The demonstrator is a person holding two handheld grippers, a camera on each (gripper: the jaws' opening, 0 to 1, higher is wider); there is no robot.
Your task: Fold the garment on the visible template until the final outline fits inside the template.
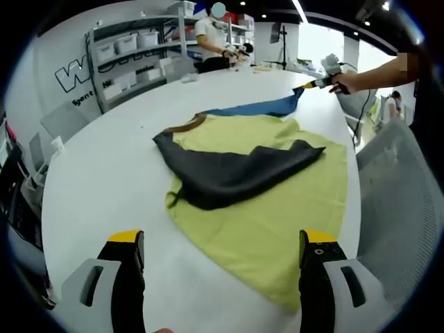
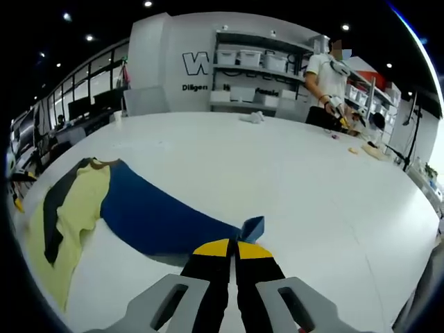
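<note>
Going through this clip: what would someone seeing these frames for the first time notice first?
Probably the garment spread on the white table, a yellow-green body with a dark sleeve folded across it. Next, its blue sleeve is stretched out sideways, its tip pinched in the shut right gripper. The left gripper hangs open over the near hem, and a person works at the table's far edge by the shelves.

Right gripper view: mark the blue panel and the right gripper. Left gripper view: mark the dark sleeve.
blue panel [image 2: 156,218], right gripper view, middle of the stretched cloth.
right gripper [image 2: 232,250], right gripper view, between its fingertips.
dark sleeve [image 1: 236,173], left gripper view, centre of the folded-over part.
</note>
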